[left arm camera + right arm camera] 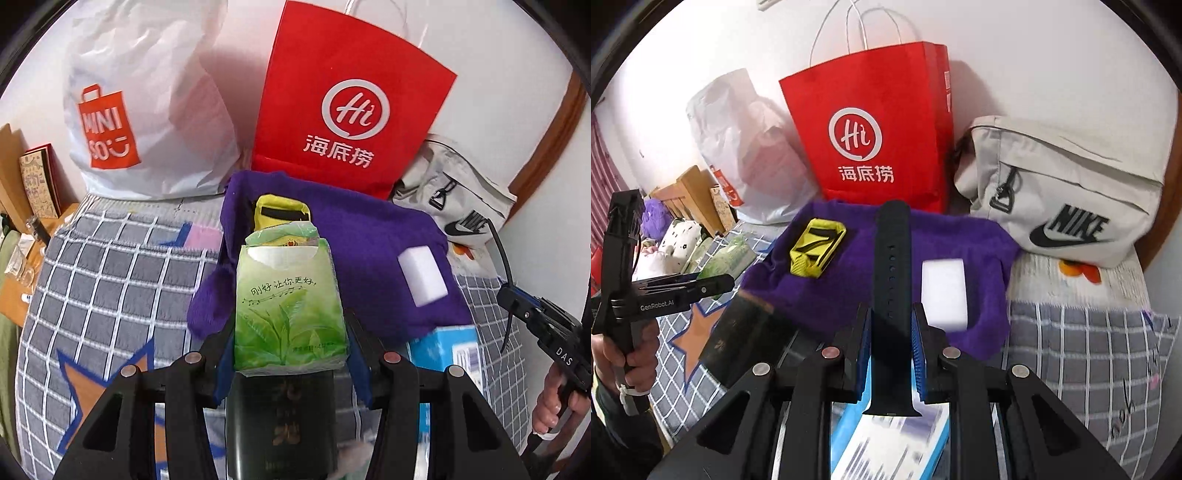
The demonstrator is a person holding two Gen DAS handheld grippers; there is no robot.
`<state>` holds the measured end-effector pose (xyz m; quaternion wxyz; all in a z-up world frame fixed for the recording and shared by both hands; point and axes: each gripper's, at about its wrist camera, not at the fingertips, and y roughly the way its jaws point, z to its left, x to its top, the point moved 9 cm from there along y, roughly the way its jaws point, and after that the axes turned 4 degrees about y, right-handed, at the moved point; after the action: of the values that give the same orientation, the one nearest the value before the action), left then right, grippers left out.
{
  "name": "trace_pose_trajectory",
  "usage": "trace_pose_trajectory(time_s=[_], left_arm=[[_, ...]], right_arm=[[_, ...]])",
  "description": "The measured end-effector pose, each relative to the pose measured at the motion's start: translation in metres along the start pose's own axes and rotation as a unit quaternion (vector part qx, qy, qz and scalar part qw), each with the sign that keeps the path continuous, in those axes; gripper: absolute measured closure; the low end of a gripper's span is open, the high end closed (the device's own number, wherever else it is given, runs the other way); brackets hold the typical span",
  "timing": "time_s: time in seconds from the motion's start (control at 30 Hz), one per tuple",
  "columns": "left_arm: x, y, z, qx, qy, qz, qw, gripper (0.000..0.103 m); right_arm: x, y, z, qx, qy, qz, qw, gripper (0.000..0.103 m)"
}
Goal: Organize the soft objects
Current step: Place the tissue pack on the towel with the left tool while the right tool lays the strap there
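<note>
My left gripper (290,332) is shut on a green tissue pack (286,306), held up in front of a purple cloth (376,236) spread on the checked bed. On that cloth lie a white sponge block (423,275) and a yellow folded pouch (280,216). My right gripper (892,325) is shut on a black watch strap (892,280) that sticks up between its blue pads. In the right wrist view the purple cloth (857,288), the yellow pouch (816,249) and the white sponge (945,291) lie just ahead. The left gripper's body (668,291) shows at the left edge there.
A red paper bag (875,129), a white plastic bag (144,103) and a beige sports bag (1067,195) stand against the wall behind the cloth. A blue box (443,347) and a dark box (282,417) lie near me on the checked bedding (110,277). Wooden furniture stands at the left.
</note>
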<state>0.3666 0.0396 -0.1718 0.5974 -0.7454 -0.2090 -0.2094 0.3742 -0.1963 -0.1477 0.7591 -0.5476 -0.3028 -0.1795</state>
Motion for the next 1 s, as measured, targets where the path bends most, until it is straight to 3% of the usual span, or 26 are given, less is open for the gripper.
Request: trace_pose_trajectory(time_s=[0.37,0.73,1.0], left_arm=[[0.030,0.044,-0.001,-0.009,0.003,0.018,0.9998,0.054],[0.034,0.093,0.000,0.002,0.014,0.049,0.9987,0.053],[0.036,0.104,-0.002,0.001,0.022,0.054,0.9983,0.052]], right_arm=[[0.028,0.061,-0.047,-0.028,0.011,0.030,0.999,0.083],[0.017,0.110,-0.082,-0.044,0.037,0.075,0.996,0.083],[0.011,0.123,-0.083,-0.033,0.043,0.089,0.995,0.081]])
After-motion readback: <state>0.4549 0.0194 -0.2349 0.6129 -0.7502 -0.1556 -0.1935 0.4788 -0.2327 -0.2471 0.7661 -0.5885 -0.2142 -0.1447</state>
